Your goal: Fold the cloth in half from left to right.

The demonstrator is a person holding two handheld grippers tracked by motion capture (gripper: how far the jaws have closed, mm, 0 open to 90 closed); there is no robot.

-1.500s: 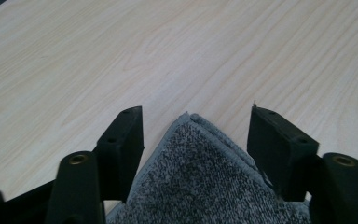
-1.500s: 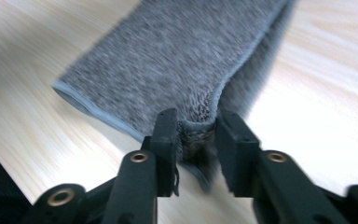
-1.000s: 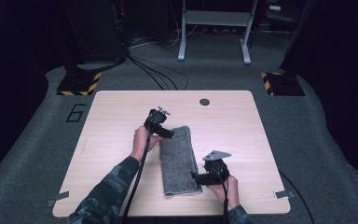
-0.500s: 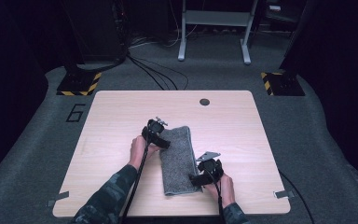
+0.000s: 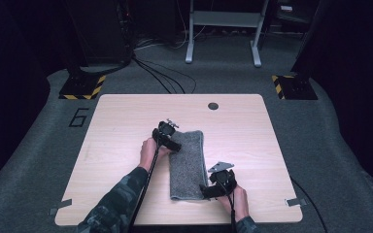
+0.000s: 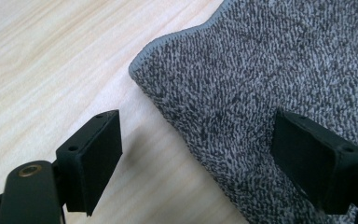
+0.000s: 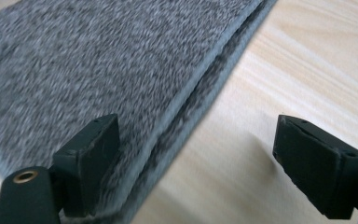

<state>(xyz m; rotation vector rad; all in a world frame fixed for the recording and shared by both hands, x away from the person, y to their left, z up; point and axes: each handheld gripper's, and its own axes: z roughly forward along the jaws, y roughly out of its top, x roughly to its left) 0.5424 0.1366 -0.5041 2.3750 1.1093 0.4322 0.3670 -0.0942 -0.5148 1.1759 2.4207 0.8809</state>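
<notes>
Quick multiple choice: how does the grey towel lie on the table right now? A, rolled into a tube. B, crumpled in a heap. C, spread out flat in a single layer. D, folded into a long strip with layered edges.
D: the towel lies as a narrow strip on the table, and the right gripper view shows two stacked edges along its side.

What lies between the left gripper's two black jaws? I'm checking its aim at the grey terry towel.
In the left gripper view, the grey terry towel edge and bare light wooden table.
</notes>
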